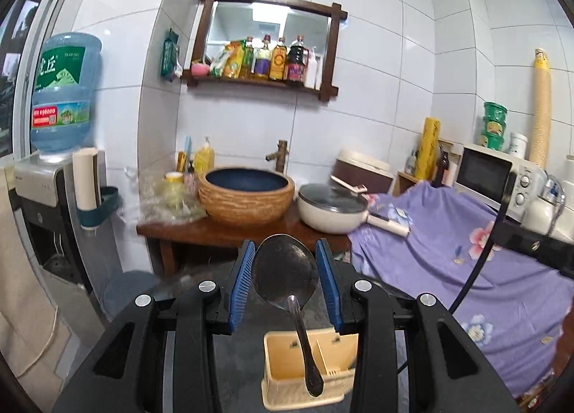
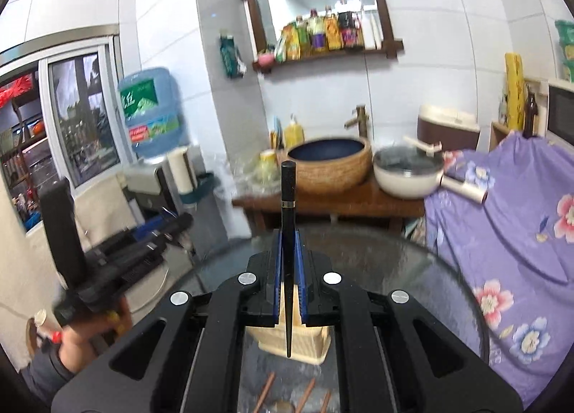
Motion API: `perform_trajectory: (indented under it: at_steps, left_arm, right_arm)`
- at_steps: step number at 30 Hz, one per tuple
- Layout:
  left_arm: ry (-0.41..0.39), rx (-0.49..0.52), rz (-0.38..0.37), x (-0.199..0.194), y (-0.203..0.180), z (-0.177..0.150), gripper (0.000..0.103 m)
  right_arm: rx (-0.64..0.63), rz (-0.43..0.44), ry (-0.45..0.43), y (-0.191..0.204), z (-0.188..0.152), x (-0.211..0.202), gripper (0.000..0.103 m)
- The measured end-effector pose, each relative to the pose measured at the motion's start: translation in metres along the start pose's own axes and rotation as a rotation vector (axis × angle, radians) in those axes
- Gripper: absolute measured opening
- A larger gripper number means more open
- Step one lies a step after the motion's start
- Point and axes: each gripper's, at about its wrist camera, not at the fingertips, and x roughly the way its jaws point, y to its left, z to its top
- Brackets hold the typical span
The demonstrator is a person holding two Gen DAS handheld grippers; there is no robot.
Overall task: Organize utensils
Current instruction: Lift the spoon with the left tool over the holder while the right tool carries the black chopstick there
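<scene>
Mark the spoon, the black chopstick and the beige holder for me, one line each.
spoon (image 1: 285, 275): left wrist view, middle of its bowl, between the blue fingers.
black chopstick (image 2: 287, 194): right wrist view, thick upper end above the fingers.
beige holder (image 1: 283, 355): left wrist view, inner back wall.

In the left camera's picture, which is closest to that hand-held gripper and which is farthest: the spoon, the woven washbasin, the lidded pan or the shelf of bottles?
From the left hand-held gripper, nearest first:
1. Metal spoon, between its blue fingers, handle reaching down into the beige utensil holder.
2. Woven washbasin and lidded white pan, side by side on the wooden counter; too close to call.
3. Shelf of bottles, high on the tiled wall.
</scene>
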Motion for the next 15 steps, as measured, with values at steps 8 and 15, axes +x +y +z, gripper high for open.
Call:
perform_trajectory:
  at_steps: [8,15]
  left_arm:
    - [-0.02,-0.027,0.048,0.041,-0.003,-0.016,0.035]
    - [0.01,-0.031,0.065,0.059,0.008,-0.049,0.035]
  right_arm:
    - [-0.047,-0.082,-0.073,0.0,-0.007,0.032,0.008]
    - [0.007,-0.057,-0.022,-0.014,-0.053,0.07,0.008]
